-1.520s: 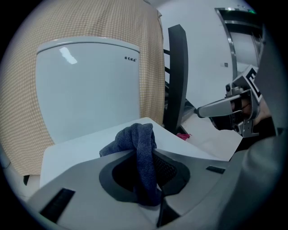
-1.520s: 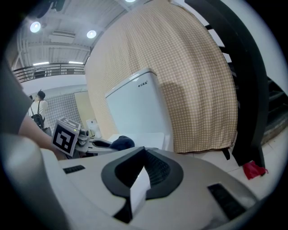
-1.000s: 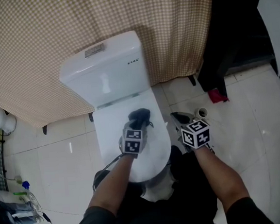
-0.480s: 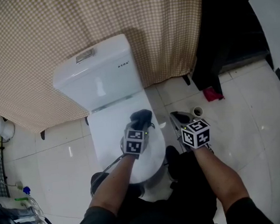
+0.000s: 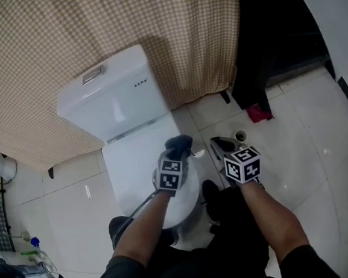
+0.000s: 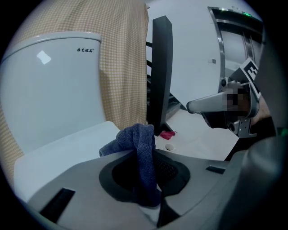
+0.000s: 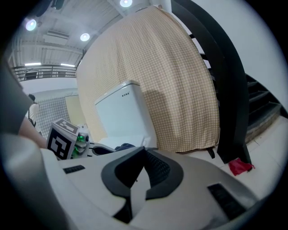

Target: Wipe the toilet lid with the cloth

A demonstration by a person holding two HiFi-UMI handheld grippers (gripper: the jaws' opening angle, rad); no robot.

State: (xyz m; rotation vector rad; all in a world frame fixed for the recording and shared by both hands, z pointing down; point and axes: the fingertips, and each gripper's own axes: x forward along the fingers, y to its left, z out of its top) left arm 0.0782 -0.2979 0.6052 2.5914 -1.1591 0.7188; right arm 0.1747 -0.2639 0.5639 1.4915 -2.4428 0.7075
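L gripper (image 5: 177, 156) clamps dark blue terry cloth (image 6: 143, 148) at right edge of white toilet lid (image 5: 131, 163); unwiped lid lies to its left. R gripper (image 5: 222, 145) closed, empty, beside the bowl.

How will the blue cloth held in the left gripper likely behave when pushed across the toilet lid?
Probably floppy: the cloth droops and folds over the shut jaws of the left gripper. Likely light, since one pinch carries it. Its towel-like pile may drag and bunch on the glossy toilet lid.
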